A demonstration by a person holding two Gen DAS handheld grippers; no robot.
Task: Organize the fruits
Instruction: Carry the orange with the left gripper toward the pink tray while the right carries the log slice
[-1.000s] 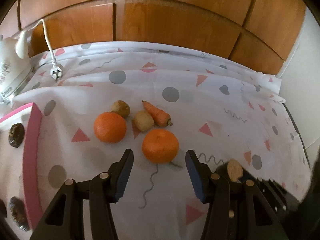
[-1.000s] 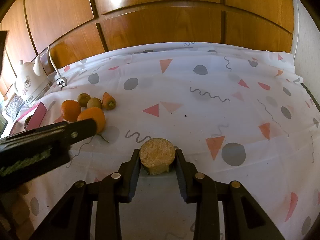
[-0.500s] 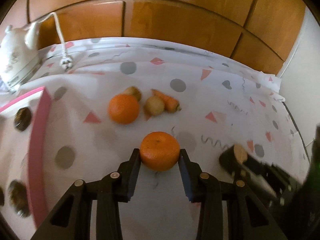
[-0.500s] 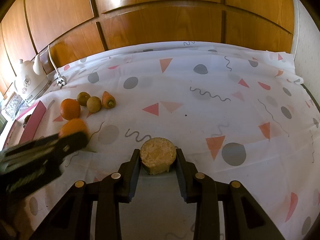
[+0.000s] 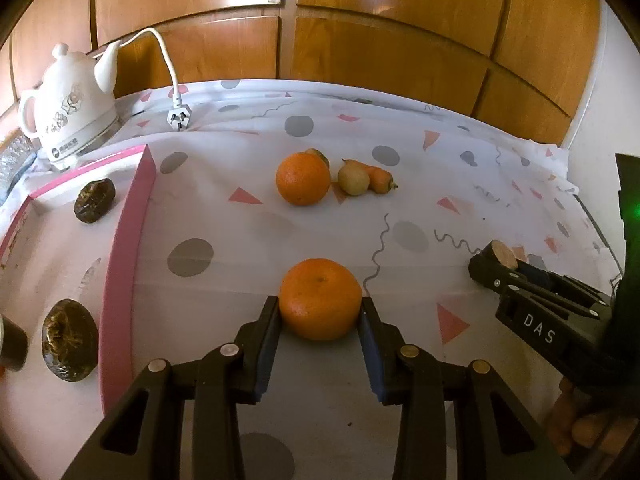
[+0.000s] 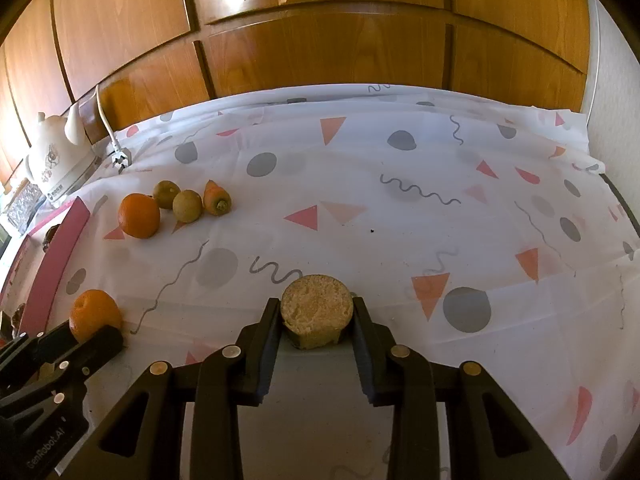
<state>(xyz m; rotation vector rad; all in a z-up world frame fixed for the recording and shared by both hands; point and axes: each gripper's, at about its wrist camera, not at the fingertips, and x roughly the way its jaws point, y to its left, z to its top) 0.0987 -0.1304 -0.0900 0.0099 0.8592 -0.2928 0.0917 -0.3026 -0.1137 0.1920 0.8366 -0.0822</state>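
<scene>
Left wrist: orange (image 5: 319, 304) between fingers (image 5: 267, 350)

Open patterned tablecloth (image 6: 400, 216) is left free to the right and centre. Passage leftward is blocked by a pink-rimmed tray (image 5: 128, 248); farther back, a cluster of orange, small fruits and carrot (image 5: 316, 176) is met.

Wood panelling (image 5: 288, 12) with recessed rectangular panels spans the rear of the scene; bright glare reflects off its upper sections. A white wall (image 5: 600, 92) adjoins it at the right. The table carries a white cloth (image 6: 360, 168) printed with grey dots, pink and orange triangles, and grey squiggles.
</scene>
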